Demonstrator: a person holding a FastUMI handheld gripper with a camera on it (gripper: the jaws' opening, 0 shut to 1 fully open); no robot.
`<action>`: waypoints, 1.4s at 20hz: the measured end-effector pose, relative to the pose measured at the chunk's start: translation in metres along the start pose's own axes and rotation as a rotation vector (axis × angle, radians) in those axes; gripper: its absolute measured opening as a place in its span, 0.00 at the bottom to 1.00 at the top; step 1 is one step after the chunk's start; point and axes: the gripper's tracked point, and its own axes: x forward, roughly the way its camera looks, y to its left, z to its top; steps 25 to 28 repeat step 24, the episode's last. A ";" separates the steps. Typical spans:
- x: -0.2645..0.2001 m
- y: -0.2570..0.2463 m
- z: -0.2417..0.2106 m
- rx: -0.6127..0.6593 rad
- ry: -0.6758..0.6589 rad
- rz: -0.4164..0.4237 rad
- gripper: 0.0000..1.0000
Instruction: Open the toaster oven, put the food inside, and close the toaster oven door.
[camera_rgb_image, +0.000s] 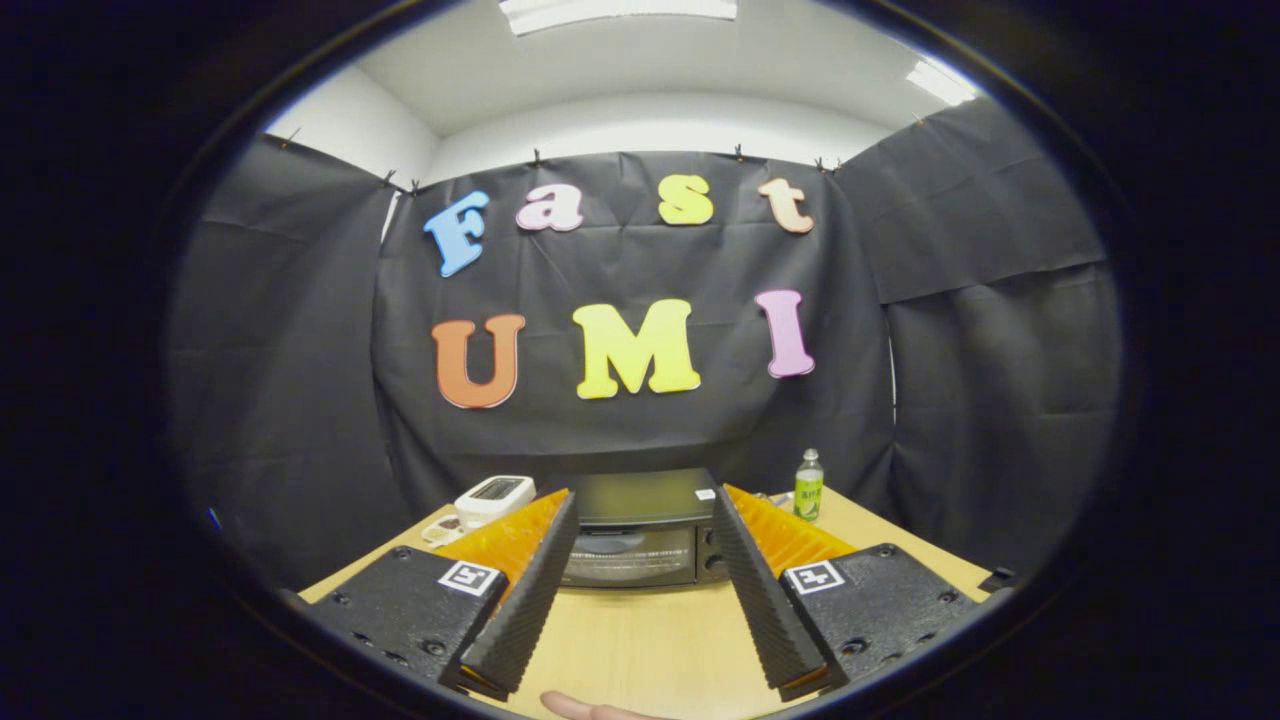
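Gripper (645, 590) wide open, holding nothing. Oven (640, 530) just beyond tips, between them, door shut & facing gripper, long axis crosswise.

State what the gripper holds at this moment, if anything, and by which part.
Nothing is held. The gripper is open, its fingers spread apart over the bare table, with the closed toaster oven beyond them.

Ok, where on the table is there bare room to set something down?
Bare table lies between the open claw and the shut oven. It is crowded left of the oven, with a white device and plate; a bottle stands right.
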 end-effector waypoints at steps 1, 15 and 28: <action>-0.004 -0.001 0.004 -0.005 -0.008 -0.001 0.89; -0.018 -0.004 0.017 0.000 -0.039 0.002 0.89; -0.025 -0.006 0.016 0.006 -0.040 0.036 0.89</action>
